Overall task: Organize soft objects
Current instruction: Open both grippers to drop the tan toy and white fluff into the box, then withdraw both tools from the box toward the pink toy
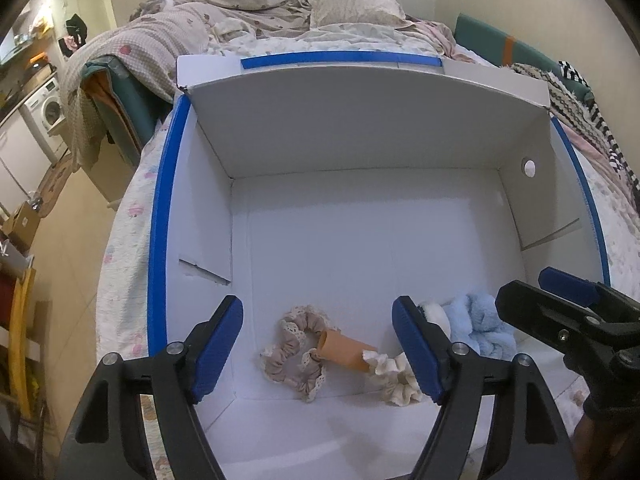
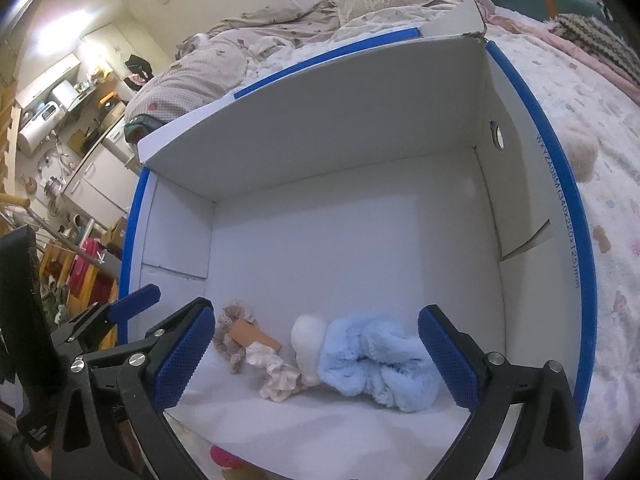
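Note:
A white box with blue edges (image 1: 160, 208) (image 2: 584, 240) lies open on the bed. At its near end lie a beige lace scrunchie (image 1: 292, 348) (image 2: 234, 320), an orange card tag (image 1: 344, 350) (image 2: 256, 334), a cream scrunchie (image 1: 396, 380) (image 2: 276, 372), a white fluffy piece (image 1: 434, 312) (image 2: 308, 340) and a fluffy light-blue scrunchie (image 1: 480, 328) (image 2: 376, 364). My left gripper (image 1: 318, 352) is open and empty above the beige and cream scrunchies. My right gripper (image 2: 316, 360) is open and empty above the blue one; it also shows in the left wrist view (image 1: 560, 300).
The box sits on a bed with a patterned quilt (image 2: 616, 184), rumpled blankets (image 1: 168, 40) and a pillow (image 1: 352, 0) beyond it. A pink thing (image 2: 222, 456) lies outside the box's near edge. A washing machine (image 1: 48, 112) and kitchen shelves stand far left.

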Demonstrator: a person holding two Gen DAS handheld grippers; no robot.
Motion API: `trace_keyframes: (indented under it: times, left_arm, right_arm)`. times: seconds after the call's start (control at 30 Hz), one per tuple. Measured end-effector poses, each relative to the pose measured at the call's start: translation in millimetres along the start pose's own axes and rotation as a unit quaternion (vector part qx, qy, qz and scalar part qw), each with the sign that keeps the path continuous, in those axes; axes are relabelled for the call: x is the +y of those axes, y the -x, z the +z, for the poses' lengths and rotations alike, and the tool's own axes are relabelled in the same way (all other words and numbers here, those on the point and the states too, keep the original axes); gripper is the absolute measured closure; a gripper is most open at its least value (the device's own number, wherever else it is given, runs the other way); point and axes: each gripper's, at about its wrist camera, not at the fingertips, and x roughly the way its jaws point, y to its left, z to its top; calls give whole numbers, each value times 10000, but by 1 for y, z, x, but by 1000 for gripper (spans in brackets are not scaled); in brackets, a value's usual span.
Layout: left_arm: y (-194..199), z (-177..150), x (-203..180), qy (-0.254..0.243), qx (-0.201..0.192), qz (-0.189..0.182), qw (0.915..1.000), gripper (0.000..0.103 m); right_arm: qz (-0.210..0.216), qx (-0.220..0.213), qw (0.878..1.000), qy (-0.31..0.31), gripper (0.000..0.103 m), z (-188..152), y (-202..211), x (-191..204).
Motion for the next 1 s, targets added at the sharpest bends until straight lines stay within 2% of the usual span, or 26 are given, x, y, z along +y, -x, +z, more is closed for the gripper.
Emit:
trace_keyframes:
  times: [0.5, 1.0]
  left_arm:
    - [28, -5, 12, 162, -221, -28, 9996, 28]
    - [58, -27, 29, 240, -327, 178, 9990, 28]
  right_arm:
    - [46, -215, 9998, 7, 0, -7, 20, 5]
    - [-94, -450, 9989, 77, 0, -33, 58, 10]
